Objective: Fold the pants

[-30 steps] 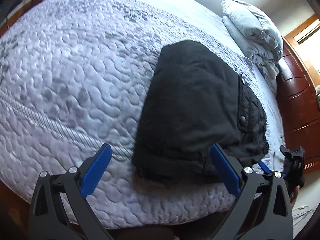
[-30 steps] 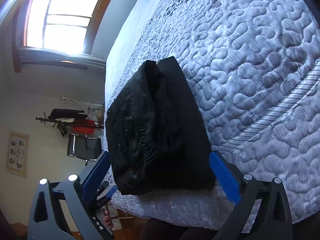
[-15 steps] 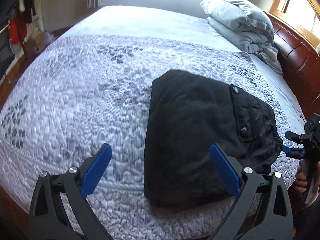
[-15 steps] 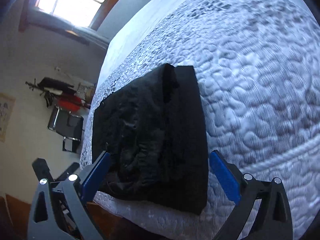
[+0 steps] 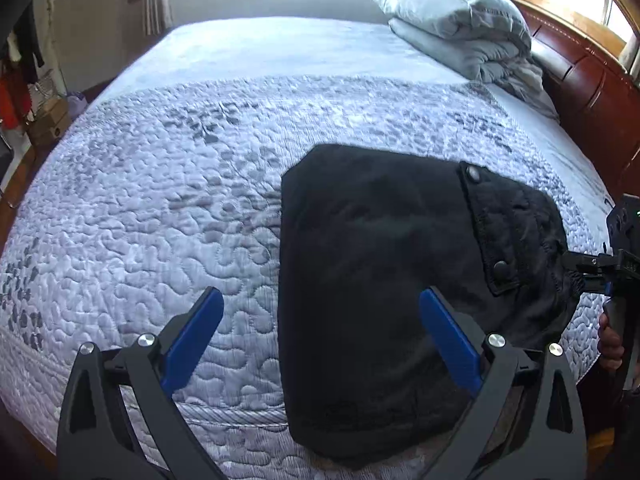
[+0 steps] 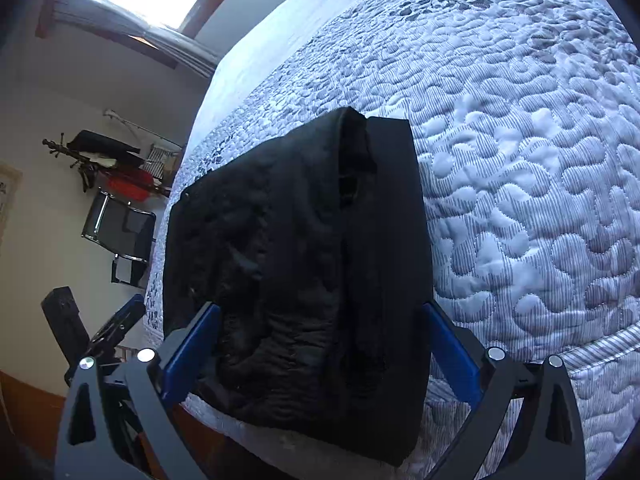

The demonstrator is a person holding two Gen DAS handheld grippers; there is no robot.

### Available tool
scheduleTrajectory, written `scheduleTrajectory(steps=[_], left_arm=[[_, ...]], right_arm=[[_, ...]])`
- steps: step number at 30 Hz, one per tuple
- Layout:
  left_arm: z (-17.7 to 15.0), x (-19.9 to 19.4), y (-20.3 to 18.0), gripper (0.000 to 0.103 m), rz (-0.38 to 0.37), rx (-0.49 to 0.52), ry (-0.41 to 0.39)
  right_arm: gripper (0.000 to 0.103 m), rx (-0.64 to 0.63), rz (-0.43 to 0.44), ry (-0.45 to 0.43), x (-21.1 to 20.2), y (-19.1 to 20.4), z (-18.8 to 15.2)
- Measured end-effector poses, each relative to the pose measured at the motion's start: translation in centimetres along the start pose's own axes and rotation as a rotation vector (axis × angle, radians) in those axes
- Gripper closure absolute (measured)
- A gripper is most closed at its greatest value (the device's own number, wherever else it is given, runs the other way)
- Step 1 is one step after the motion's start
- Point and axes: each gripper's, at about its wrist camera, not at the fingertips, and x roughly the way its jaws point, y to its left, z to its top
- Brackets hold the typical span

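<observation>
Folded black pants point(image 5: 384, 280) lying on the quilted bedspread point(image 5: 160, 208), near its front edge.
Left gripper point(image 5: 320, 336) and right gripper point(image 6: 320, 336) both hover with jaws wide, holding nothing; folded grey bedding point(image 5: 460, 24) sits at one o'clock in the left view.

Wide bare stretch of quilted bedspread point(image 5: 160, 208) fills left half of left wrist frame: open passage there. Folded black pants point(image 5: 384, 264) block centre-right, near front bed edge. Stacked grey pillows point(image 5: 460, 20) occupy upper right; wooden headboard point(image 5: 592, 92) walls right edge. In right wrist frame, open quilt right of pants; chair point(image 6: 120, 236) and clothes rack point(image 6: 112, 160) stand off bed, left.
</observation>
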Motion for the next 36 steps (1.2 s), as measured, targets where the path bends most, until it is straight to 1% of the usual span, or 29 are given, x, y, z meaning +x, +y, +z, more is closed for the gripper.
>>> scheduleTrajectory(steps=[3, 5, 6, 10, 11, 12, 13, 15, 18, 19, 24, 26, 28, 31, 33, 36], left_arm=[[-0.1, 1.5, 0.6, 0.005, -0.079, -0.022, 0.07], [-0.1, 2.4, 1.5, 0.005, -0.15, -0.063, 0.119], [-0.1, 2.8, 2.1, 0.005, -0.187, -0.09, 0.135], [-0.7, 4.6, 5.0, 0.005, -0.349, -0.249, 0.203], [-0.8, 5.0, 5.6, 0.005, -0.376, -0.283, 0.218], [-1.0, 5.4, 6.2, 0.005, -0.403, -0.31, 0.228], [-1.2, 6.0, 6.9, 0.005, -0.447, -0.348, 0.241], [-1.4, 7.0, 7.6, 0.005, -0.519, -0.389, 0.262], [-1.7, 8.3, 7.9, 0.005, -0.555, -0.424, 0.299], [-1.8, 8.9, 7.7, 0.005, -0.579, -0.427, 0.317], [-2.2, 10.6, 6.9, 0.004, -0.618, -0.42, 0.366], [-2.1, 11.1, 6.9, 0.003, -0.623, -0.418, 0.38], [-2.1, 11.4, 6.7, 0.003, -0.647, -0.42, 0.394], [-1.5, 11.3, 6.3, 0.003, -0.64, -0.41, 0.408], [-1.2, 11.2, 6.0, 0.003, -0.641, -0.408, 0.417], [-0.8, 11.2, 5.3, 0.003, -0.602, -0.398, 0.424]], right_arm=[[0.003, 0.011, 0.007, 0.007, 0.1, -0.5, 0.0], [0.003, 0.012, 0.008, 0.012, 0.2, -0.7, 0.2], [0.003, 0.012, 0.01, 0.015, 0.2, -0.8, 0.1], [0.003, 0.014, 0.034, 0.01, -0.1, -1.2, 0.0], [0.003, 0.016, 0.039, 0.01, -0.2, -1.3, 0.0], [0.003, 0.018, 0.046, 0.01, -0.2, -1.4, 0.0], [0.003, 0.018, 0.05, 0.011, -0.3, -1.4, -0.1], [0.003, 0.022, 0.06, 0.016, -0.4, -1.7, -0.1], [0.003, 0.035, 0.083, 0.023, -0.5, -2.3, 0.2], [0.003, 0.039, 0.093, 0.027, -0.5, -2.5, 0.2], [0.003, 0.034, 0.116, 0.048, -0.6, -3.0, 0.4], [0.003, 0.009, 0.106, 0.062, -0.5, -2.8, 0.4], [0.003, -0.007, 0.093, 0.077, -0.3, -2.7, 0.3], [0.003, -0.016, 0.075, 0.093, 0.1, -2.8, 0.3], [0.003, -0.01, 0.082, 0.098, 0.3, -2.8, 0.2], [0.003, 0.004, 0.1, 0.111, 0.8, -3.4, 0.1]])
